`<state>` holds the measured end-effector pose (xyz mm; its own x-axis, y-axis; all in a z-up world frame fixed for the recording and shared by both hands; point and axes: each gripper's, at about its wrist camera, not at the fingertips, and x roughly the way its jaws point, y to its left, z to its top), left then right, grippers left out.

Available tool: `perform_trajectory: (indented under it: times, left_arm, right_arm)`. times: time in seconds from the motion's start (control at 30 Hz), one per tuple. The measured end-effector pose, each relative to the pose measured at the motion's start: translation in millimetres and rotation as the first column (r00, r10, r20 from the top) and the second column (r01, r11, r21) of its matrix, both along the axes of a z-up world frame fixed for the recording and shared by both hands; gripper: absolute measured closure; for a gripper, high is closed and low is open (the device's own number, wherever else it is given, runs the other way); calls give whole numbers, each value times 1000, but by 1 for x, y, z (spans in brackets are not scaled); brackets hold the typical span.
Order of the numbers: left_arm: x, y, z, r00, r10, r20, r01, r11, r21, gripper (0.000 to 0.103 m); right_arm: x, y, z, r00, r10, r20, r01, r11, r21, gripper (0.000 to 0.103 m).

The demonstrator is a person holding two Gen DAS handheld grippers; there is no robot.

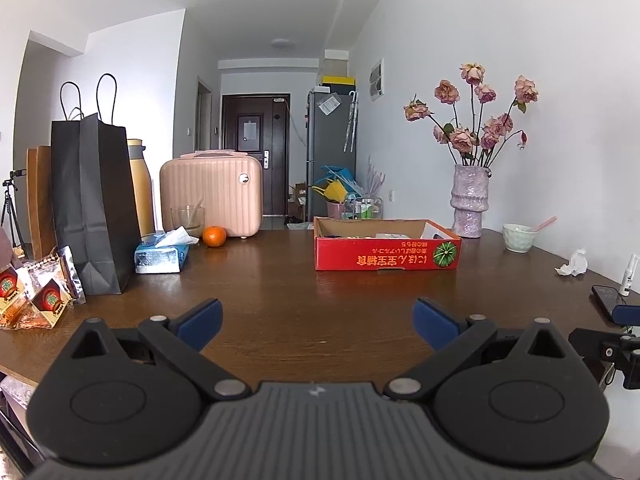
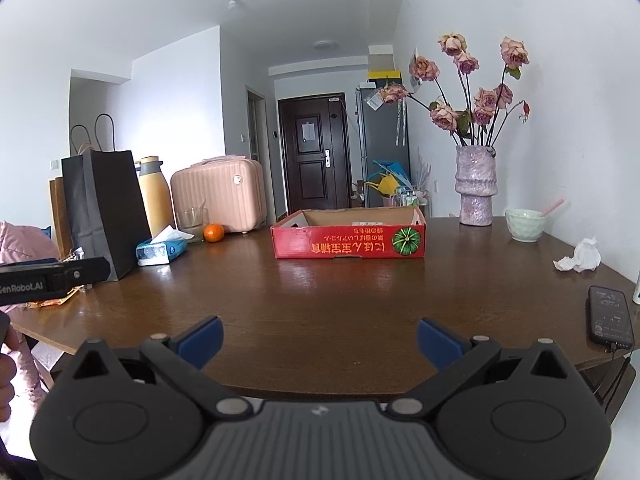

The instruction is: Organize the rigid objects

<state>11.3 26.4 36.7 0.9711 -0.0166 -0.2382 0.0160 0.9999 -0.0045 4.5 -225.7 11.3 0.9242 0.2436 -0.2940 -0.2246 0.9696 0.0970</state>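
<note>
A red cardboard box [image 1: 386, 256] with a pumpkin picture stands on the brown table [image 1: 280, 280], far middle-right; small items lie inside it. It also shows in the right wrist view [image 2: 348, 242]. My left gripper [image 1: 318, 322] is open and empty, low over the near table, well short of the box. My right gripper [image 2: 320, 340] is open and empty near the table's front edge. The right gripper's side shows at the right edge of the left wrist view [image 1: 616, 344].
At the left stand a black paper bag [image 1: 94, 204], a tissue pack [image 1: 160, 254], an orange [image 1: 214, 236], a glass [image 1: 187, 220], a pink case [image 1: 212, 196] and snack packets [image 1: 36, 296]. At the right are a vase [image 1: 468, 204], a bowl [image 1: 519, 237], crumpled tissue [image 1: 574, 266] and a phone [image 2: 610, 314].
</note>
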Motion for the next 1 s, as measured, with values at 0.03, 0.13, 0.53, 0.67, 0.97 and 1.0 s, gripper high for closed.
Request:
perform_trajectory:
  times: [0.03, 0.13, 0.53, 0.67, 0.97, 1.0]
  left_arm:
    - [0, 0, 0, 1000, 0, -1, 0, 1000, -1, 0]
    - [0, 0, 0, 1000, -5, -6, 5, 1000, -1, 0]
    - [1, 1, 2, 1000, -4, 3, 4, 1000, -1, 0]
    - [0, 0, 2, 1000, -3, 5, 3, 1000, 0, 0]
    - [-2, 0, 0, 1000, -2, 8, 2, 1000, -7, 0]
    - [-1, -1, 0, 1000, -3, 7, 3, 1000, -8, 0]
  right_arm:
    - [0, 0, 0, 1000, 0, 1, 0, 1000, -1, 0]
    - [2, -1, 0, 1000, 1, -7, -1, 1000, 3, 0]
    - [0, -1, 2, 1000, 2, 5, -2, 1000, 0, 0]
    - [0, -1, 2, 1000, 0, 6, 0, 1000, 0, 0]
    - [0, -2, 1, 1000, -11, 8, 11, 1000, 7, 0]
    - [0, -2, 1, 1000, -11, 12, 11, 1000, 5, 0]
